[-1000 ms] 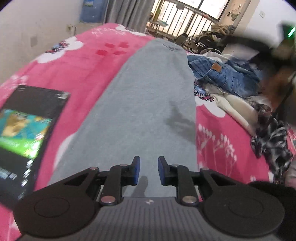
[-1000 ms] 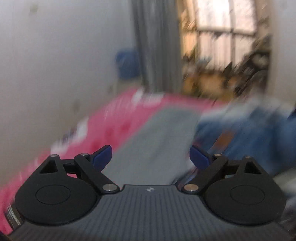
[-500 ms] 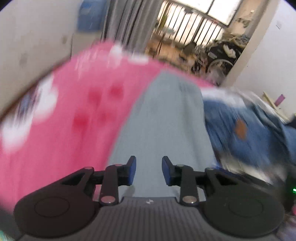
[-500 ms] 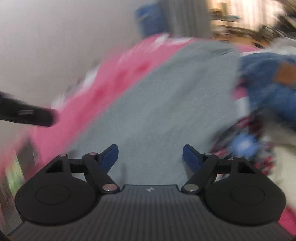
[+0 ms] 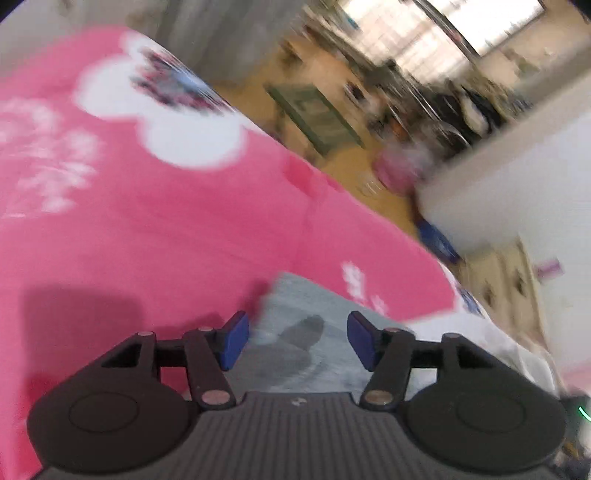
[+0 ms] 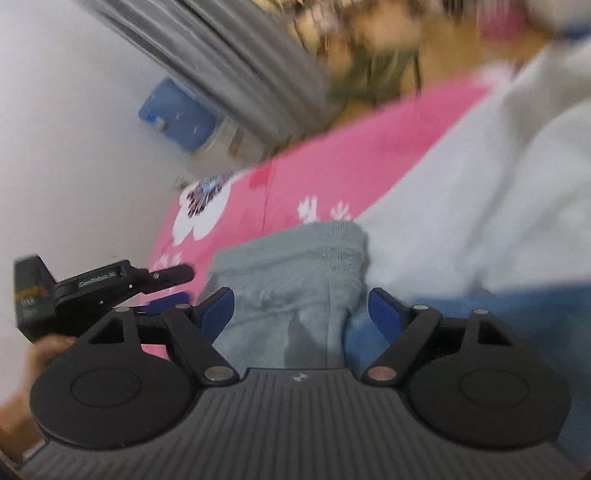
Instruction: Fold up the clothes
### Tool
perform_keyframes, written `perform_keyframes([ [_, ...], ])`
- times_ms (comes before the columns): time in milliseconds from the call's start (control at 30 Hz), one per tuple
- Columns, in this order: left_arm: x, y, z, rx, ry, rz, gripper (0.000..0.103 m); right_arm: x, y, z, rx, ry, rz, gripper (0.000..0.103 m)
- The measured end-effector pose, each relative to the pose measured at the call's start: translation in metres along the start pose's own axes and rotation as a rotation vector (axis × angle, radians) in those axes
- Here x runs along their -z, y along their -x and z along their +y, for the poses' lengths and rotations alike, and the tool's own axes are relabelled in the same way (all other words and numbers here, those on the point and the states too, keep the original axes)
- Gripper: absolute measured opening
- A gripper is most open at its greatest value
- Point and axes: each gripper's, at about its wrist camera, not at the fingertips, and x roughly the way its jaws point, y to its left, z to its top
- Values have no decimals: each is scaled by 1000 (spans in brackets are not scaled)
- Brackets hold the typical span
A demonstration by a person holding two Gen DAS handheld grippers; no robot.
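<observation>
While both tools gape released, grey garment (image 6: 295, 280) lies on pink bed (image 5: 155, 236).
Narrow end far, dark damp-looking patch (image 5: 299, 332) between left tool (image 5: 295, 341) fingers; right tool (image 6: 301, 314) over it.

The grey garment (image 5: 295, 343) is soft and plain. It lies flat on the pink bed cover (image 5: 155, 229). Its far end (image 6: 291, 251) is a thick band, a bit wrinkled, right beside white cloth (image 6: 480, 199) and blue jeans (image 6: 517, 325)

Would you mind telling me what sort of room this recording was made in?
Most likely a home bedroom: a grey garment lies on a pink floral bedspread, grey curtains hang beside a bright window, with other clothes piled nearby.
</observation>
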Motion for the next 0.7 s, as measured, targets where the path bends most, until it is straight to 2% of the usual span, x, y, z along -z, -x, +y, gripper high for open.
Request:
perform_keyframes([
  [33, 0, -9, -1, -36, -25, 29, 55, -7, -11, -10, -19, -52, 26, 81],
  [67, -2, -19, -2, -48, -39, 82, 49, -9, -15, -18, -19, -89, 28, 75],
  [133, -2, -33, -3, -52, -67, 134, 52, -12, -23, -31, -23, -150, 31, 68],
  [200, -1, -40, -1, -38, -75, 138, 52, -11, -31, -35, -40, -118, 27, 52],
  [300, -2, -49, 5, -15, -66, 174, 52, -2, -37, -40, -110, -26, -30, 47],
  [400, -3, -49, 3, -1, -143, 202, 40, 4, -40, -40, -129, 38, -73, 40],
  [467, 2, -43, 4, 4, -157, 178, 29, 5, -44, -37, -118, 78, -87, 38],
  [500, 4, -40, 3, -2, -167, 158, 27, 4, -46, -37, -108, 96, -95, 35],
  [600, 4, -38, -6, -37, -187, 104, 23, 8, -49, -30, -60, 182, -121, 34],
  [667, 6, -33, -14, -77, -193, 59, 21, 7, -50, -22, -26, 210, -114, 33],
  [700, 11, -27, -22, -107, -230, 22, 20, 6, -49, -18, -6, 220, -106, 33],
])
